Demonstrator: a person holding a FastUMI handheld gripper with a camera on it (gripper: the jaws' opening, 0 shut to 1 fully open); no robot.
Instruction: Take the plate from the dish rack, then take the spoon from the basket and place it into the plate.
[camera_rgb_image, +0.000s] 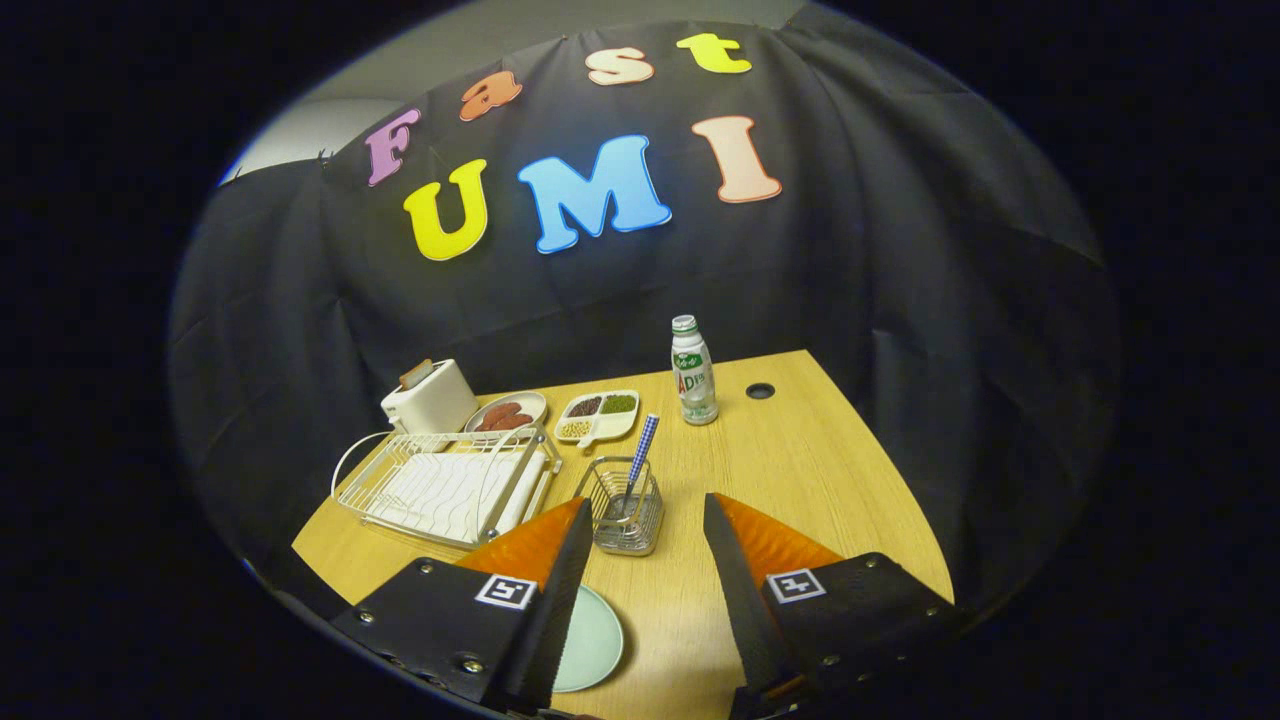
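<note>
Judging by how things lie, the first half of the task looks finished: the pale green plate (590, 640) rests flat on the wooden table (820, 480), partly hidden under one finger of the gripper (640, 520), and the white wire dish rack (440, 485) beyond it holds no plate that I can make out. What remains is the spoon (640, 455), which stands upright in the small wire basket (622, 515), its blue checked handle leaning a little above the rim. The basket sits just ahead of the fingers, roughly in line with the gap between them, and just beside the rack. The fingers are spread wide with nothing between them. The gripper must reach the handle, close on it, lift the spoon clear of the basket, and set it on the nearby plate.
</note>
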